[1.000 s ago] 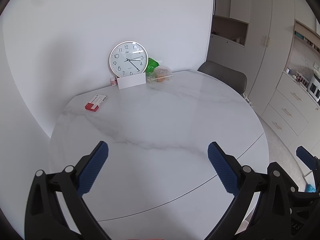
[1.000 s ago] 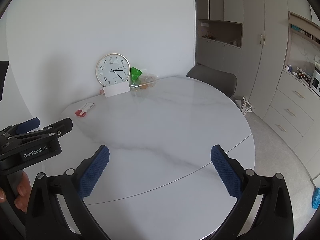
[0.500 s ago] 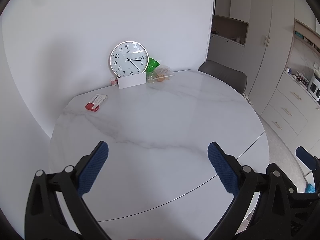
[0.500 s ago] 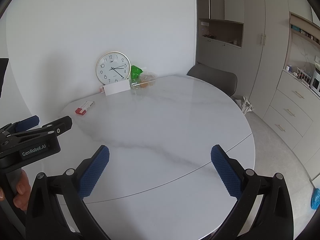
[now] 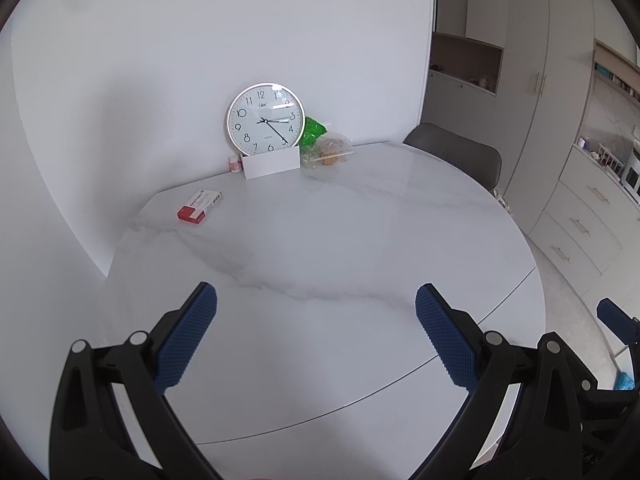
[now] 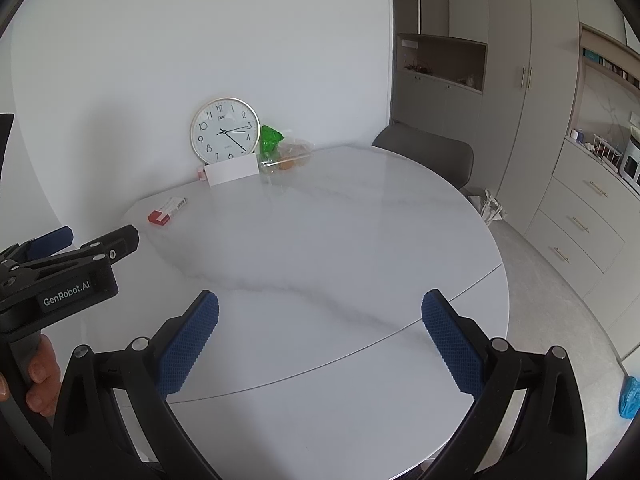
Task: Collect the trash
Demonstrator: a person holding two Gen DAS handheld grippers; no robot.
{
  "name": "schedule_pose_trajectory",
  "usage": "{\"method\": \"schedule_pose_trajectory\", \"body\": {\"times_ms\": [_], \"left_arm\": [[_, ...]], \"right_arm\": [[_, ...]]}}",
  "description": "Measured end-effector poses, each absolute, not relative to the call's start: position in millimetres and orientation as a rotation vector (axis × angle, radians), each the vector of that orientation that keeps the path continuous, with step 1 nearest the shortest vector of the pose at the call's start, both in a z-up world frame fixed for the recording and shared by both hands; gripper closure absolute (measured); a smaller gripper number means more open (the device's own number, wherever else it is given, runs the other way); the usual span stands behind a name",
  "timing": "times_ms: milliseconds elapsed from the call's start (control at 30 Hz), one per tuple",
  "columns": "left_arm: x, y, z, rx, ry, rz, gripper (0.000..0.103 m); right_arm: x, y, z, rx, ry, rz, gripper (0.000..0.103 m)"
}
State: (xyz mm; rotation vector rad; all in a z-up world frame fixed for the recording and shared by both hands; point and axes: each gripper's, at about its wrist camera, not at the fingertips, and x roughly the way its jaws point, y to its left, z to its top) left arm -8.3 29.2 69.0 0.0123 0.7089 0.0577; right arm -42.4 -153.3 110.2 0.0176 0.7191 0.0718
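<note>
A round white marble table (image 5: 320, 240) (image 6: 320, 248) fills both views. At its far edge by the wall lie a green wrapper (image 5: 313, 130) (image 6: 270, 138) and a clear plastic bag with orange bits (image 5: 332, 148) (image 6: 294, 154). A red and white box (image 5: 199, 206) (image 6: 167, 211) lies at the far left. My left gripper (image 5: 316, 304) is open and empty above the near table edge. My right gripper (image 6: 320, 310) is open and empty too, beside it on the right.
A white wall clock (image 5: 265, 119) leans on the wall behind a white card (image 5: 271, 163), with a small pink jar (image 5: 234, 164) beside it. A grey chair (image 5: 456, 152) stands at the far right. Beige cabinets (image 6: 560, 160) line the right side.
The right wrist view has shifted slightly, so the clock and table sit a little differently. The left gripper has hardly moved. Both grippers stay open.
</note>
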Motion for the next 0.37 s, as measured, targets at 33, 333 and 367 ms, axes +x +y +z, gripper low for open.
{"method": "schedule_pose_trajectory", "body": {"times_ms": [33, 333, 367], "left_arm": [[-8.4, 29.3, 68.6, 0.012, 0.71, 0.055, 0.008], [-4.0, 28.9, 69.4, 0.013, 0.721, 0.059, 0.008], [-3.3, 28.6, 69.3, 0.011, 0.724, 0.06, 0.008]], "right_arm": [[-42.0, -153.2, 110.2, 0.017, 0.719, 0.072, 0.002], [-43.1, -151.5, 107.9, 0.013, 0.725, 0.078, 0.002], [-43.2, -151.1, 107.7, 0.013, 0.725, 0.078, 0.002]]}}
